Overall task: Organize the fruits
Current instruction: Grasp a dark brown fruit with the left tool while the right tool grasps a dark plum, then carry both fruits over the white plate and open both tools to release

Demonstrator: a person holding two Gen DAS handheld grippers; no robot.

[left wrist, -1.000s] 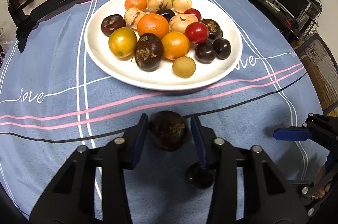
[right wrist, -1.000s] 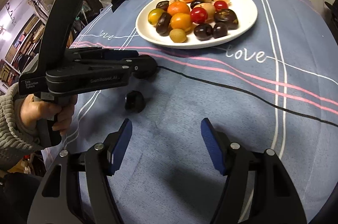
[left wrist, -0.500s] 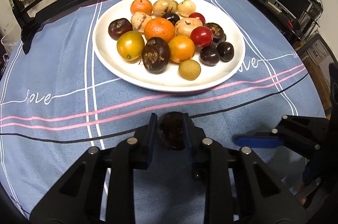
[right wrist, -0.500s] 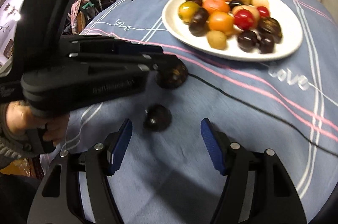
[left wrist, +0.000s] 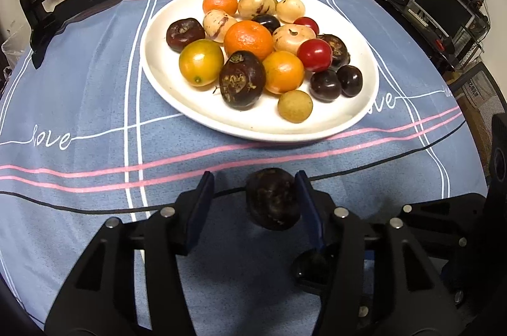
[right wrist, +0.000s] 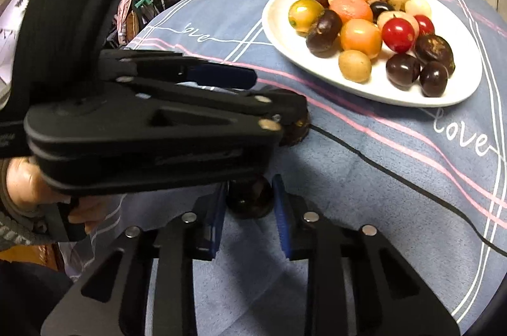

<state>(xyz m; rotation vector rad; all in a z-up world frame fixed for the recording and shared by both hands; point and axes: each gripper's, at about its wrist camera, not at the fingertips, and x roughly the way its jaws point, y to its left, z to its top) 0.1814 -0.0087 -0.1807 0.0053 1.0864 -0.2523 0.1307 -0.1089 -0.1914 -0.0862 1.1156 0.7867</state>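
Both tools are down on the desk on the near side of the white plate [left wrist: 158, 73], each over its own dark fruit. The left tool [left wrist: 253, 203] has just been opening: the big dark chestnut-like fruit [left wrist: 273, 198] sits between its blue pads, brushing the right-hand one, with a clear gap to the other, so I call that a released grip. The fruit lies on the blue cloth just off the plate's near rim, right at the black stripe.

Over to the right tool [right wrist: 249, 203], whose jaws have just been closing, and there it is, pads pressed on either flank of a smaller dark round fruit [right wrist: 250, 198] (glossy, almost black). It sits further from the plate than the big one, on the side where the person's hand [right wrist: 28, 187] grips the left tool's handle.

How will these handle? Light and firm-skinned, I'd judge, but round and smooth, so prone to rolling or squirting out of flat pads. Best hold is across the widest middle, pads square to it, as the right tool has it now. The plate itself is crowded with oranges, red tomatoes and pale fruits, so any landing spot near its front edge is tight.
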